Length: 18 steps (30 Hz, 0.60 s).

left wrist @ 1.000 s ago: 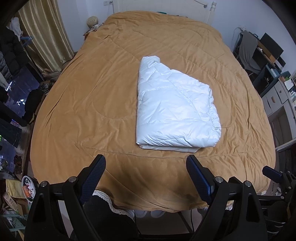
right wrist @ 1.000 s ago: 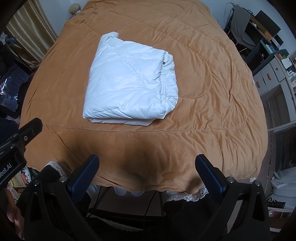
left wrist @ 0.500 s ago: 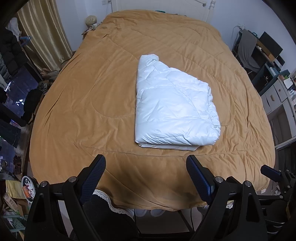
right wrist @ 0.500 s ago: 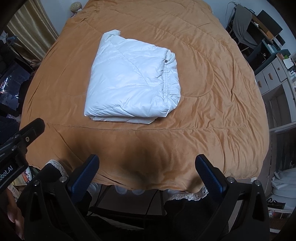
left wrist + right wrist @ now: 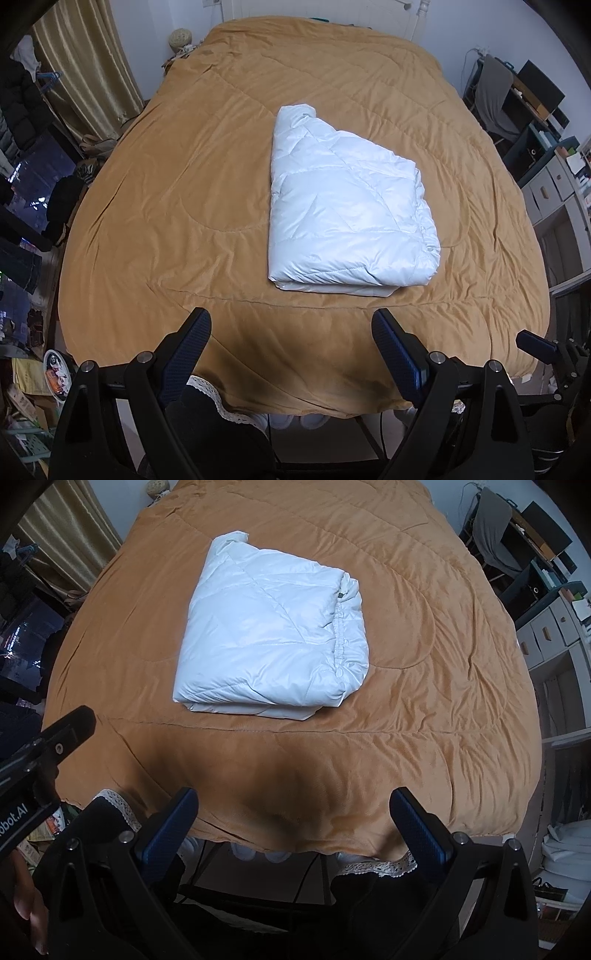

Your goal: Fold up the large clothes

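Near the middle of the bed [image 5: 177, 206], on the tan quilted cover, lies the white puffy garment [image 5: 347, 206], a padded jacket or the like, already folded into a thick rectangular bundle. Layered open edges face the near side; a rounded fold with a seam runs down its right side; one narrower end pokes toward the far headboard.

Left hand-held gripper [image 5: 291, 347]: jaws spread wide, nothing between them, hanging over the near edge of the bed, well apart from the bundle. Right hand-held gripper [image 5: 295, 823]: likewise spread and empty, also over the near edge. Neither touches cloth. Part of the left tool shows at the left rim of the right wrist view.

Handling, as judged: the garment looks light and very soft, filled, with a shiny shell that is likely slippery. It probably springs back when pressed, so the stack could puff open or slide apart. A pinch on the top layer alone would likely peel the fold open. Better hold: take the whole thickness at the near corners, one hand-held gripper per corner, jaws closing across all layers, or grip the rounded right fold where layers are bound together.

Task looks close to done; perhaps a last tidy or press remains.

Beside the bed: curtains [image 5: 85, 74] far left, drawers [image 5: 554, 192] right.
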Tool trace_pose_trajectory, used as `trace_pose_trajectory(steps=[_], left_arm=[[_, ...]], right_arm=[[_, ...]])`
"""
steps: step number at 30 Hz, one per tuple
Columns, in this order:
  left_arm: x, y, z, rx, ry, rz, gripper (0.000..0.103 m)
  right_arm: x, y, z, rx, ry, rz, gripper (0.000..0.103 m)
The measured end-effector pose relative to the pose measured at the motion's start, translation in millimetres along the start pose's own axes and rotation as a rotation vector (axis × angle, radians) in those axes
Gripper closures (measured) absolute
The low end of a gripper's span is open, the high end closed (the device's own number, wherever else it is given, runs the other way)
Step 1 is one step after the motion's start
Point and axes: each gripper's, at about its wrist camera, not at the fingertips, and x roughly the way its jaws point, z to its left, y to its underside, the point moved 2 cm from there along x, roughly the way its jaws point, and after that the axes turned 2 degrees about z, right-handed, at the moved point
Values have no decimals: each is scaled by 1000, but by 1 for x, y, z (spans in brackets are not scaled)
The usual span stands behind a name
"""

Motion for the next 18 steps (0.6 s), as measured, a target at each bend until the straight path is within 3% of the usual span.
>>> trace_pose_trajectory(steps=[18], left_arm=[[2,-1,-1,10,1,9,14]], right_arm=[[0,0,0,1,-10,5,0]])
